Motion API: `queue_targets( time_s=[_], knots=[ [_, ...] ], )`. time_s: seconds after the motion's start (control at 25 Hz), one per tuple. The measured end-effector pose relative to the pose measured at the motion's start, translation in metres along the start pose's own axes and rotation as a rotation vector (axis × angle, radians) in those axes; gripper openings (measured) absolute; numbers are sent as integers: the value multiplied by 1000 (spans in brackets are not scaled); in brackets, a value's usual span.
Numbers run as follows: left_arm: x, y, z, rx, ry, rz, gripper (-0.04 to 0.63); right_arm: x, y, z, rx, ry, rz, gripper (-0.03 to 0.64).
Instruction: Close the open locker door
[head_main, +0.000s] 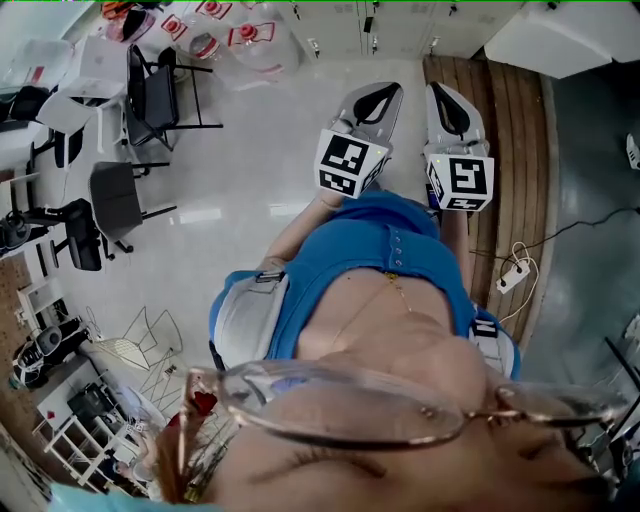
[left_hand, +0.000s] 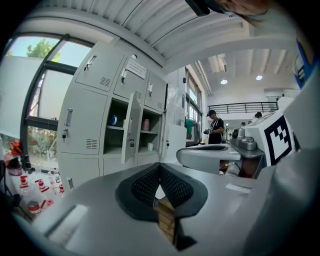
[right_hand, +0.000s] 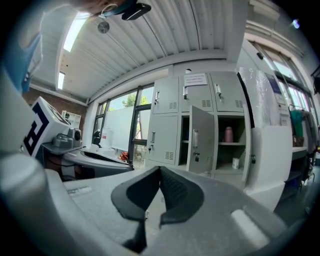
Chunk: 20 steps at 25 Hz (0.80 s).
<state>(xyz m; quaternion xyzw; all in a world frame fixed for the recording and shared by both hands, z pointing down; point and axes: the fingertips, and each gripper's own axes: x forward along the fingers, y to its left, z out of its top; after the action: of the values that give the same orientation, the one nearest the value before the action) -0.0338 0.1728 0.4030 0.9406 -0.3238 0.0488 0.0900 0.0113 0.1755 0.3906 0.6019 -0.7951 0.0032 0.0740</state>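
Note:
A bank of grey lockers (left_hand: 95, 120) stands ahead, some way off. One middle door (left_hand: 131, 130) hangs open, swung out towards me, with a handle and a lock on it. In the right gripper view the same door (right_hand: 201, 140) stands ajar in front of shelves with a pink bottle (right_hand: 228, 134). My left gripper (left_hand: 159, 166) is shut with nothing in it. My right gripper (right_hand: 160, 169) is also shut and empty. In the head view both grippers, the left (head_main: 380, 95) and the right (head_main: 448, 98), are held side by side in front of my body, pointing at the lockers (head_main: 380, 25).
Black chairs (head_main: 150, 95) and desks stand at the left, with water jugs (head_main: 240, 40) on the floor by the lockers. A wooden strip (head_main: 510, 150) and a power strip (head_main: 512, 275) lie on the right. A tall white cabinet (right_hand: 270, 160) stands right of the lockers. A person (left_hand: 215, 127) stands far off.

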Motion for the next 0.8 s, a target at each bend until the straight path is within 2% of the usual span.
queue_targets(
  time_s=[0.52,0.8],
  knots=[
    [16,71,3,-20,9,16,-2,71,11,1,9,-1,16,2],
    [45,88,8,-37,20,3,-2,94,-9,0,29,14,4,3]
  ],
)
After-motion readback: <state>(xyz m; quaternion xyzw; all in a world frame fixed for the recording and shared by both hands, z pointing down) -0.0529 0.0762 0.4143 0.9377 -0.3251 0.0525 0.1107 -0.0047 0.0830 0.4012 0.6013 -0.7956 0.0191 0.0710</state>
